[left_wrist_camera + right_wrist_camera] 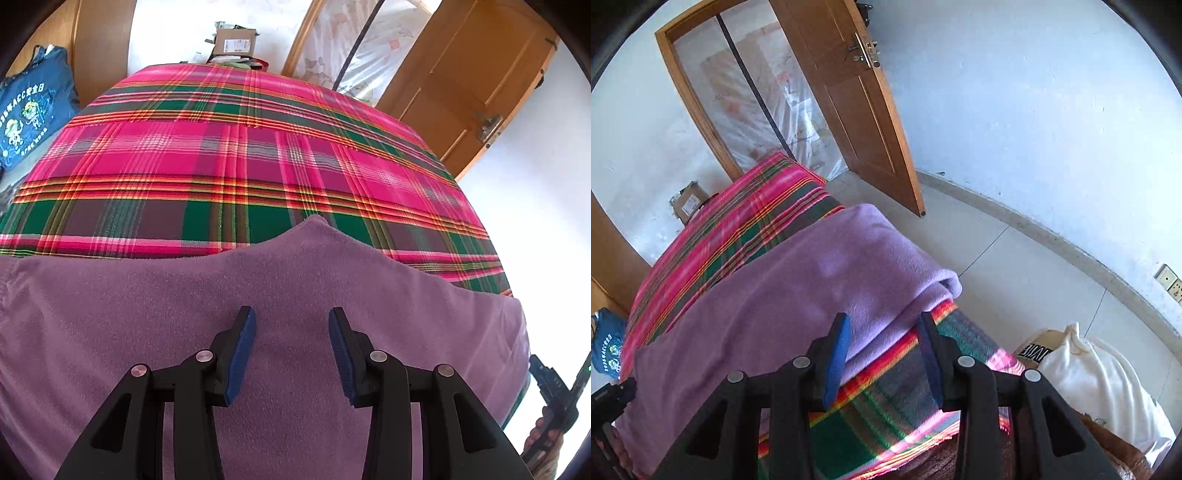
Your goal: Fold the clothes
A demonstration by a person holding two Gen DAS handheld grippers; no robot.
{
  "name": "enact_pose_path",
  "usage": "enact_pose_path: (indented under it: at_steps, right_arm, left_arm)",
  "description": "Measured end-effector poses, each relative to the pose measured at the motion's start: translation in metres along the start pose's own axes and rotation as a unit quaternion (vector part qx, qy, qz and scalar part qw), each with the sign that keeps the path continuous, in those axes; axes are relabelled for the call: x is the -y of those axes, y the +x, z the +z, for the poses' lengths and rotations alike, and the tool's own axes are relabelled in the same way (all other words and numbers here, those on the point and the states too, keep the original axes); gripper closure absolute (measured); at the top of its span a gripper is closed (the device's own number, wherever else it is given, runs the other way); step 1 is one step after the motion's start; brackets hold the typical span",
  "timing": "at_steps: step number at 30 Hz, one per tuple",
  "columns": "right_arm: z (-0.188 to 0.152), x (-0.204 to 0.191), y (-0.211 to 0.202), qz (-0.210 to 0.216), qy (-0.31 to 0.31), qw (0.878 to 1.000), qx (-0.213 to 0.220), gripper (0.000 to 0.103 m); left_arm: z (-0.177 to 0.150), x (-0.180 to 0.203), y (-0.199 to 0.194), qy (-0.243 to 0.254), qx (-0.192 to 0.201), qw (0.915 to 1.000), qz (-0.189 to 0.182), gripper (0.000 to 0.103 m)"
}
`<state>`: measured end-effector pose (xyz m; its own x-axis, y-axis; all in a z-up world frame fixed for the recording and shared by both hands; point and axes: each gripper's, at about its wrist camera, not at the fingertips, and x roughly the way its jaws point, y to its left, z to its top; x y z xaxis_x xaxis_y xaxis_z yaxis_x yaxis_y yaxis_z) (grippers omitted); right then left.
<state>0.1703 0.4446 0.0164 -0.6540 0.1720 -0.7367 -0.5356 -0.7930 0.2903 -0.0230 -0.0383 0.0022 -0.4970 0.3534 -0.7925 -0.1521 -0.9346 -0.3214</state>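
Observation:
A purple fleece garment (258, 295) lies spread flat on the near part of a bed with a pink and green plaid cover (229, 158). My left gripper (291, 321) is open and empty just above the garment's middle. In the right wrist view the garment (798, 291) reaches the bed's right edge, where its end is folded over. My right gripper (882, 325) is open and empty, over that lower right edge of the garment and the plaid cover (894, 398). The right gripper also shows at the lower right of the left wrist view (554, 395).
A blue printed T-shirt (29, 110) lies at the bed's far left. A cardboard box (234, 44) stands beyond the bed. An open wooden door (857, 110) and tiled floor (1015, 266) are to the right. A white sack (1097, 380) sits by the bed's right corner.

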Motion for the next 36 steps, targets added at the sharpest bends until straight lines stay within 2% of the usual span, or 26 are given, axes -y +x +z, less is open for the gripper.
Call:
enact_pose_path:
  at_steps: [12, 18, 22, 25, 29, 36]
  right_arm:
    - [0.007, -0.006, 0.008, -0.024, -0.022, 0.999, -0.001, 0.065]
    - [0.02, 0.012, 0.012, -0.016, 0.028, 0.999, 0.002, 0.065]
    - [0.025, 0.015, 0.016, -0.011, 0.041, 0.999, -0.003, 0.065]
    - [0.021, 0.007, 0.015, -0.012, 0.028, 1.0, 0.002, 0.065]
    - [0.02, -0.012, 0.024, -0.037, -0.02, 0.999, -0.003, 0.065]
    - [0.013, -0.023, 0.026, -0.071, -0.051, 0.996, 0.01, 0.065]
  left_arm:
    - [-0.001, 0.002, 0.003, 0.005, 0.006, 1.0, 0.002, 0.06]
    - [-0.001, 0.0, 0.002, 0.004, 0.008, 1.0, -0.001, 0.06]
    - [-0.002, 0.001, 0.002, 0.006, 0.013, 0.9999, 0.002, 0.06]
    - [-0.003, 0.0, 0.002, 0.006, 0.014, 0.9999, 0.003, 0.06]
    - [-0.003, 0.003, 0.002, 0.01, 0.015, 0.9998, 0.004, 0.056]
    - [-0.004, 0.006, 0.003, 0.013, 0.018, 0.9997, 0.006, 0.053]
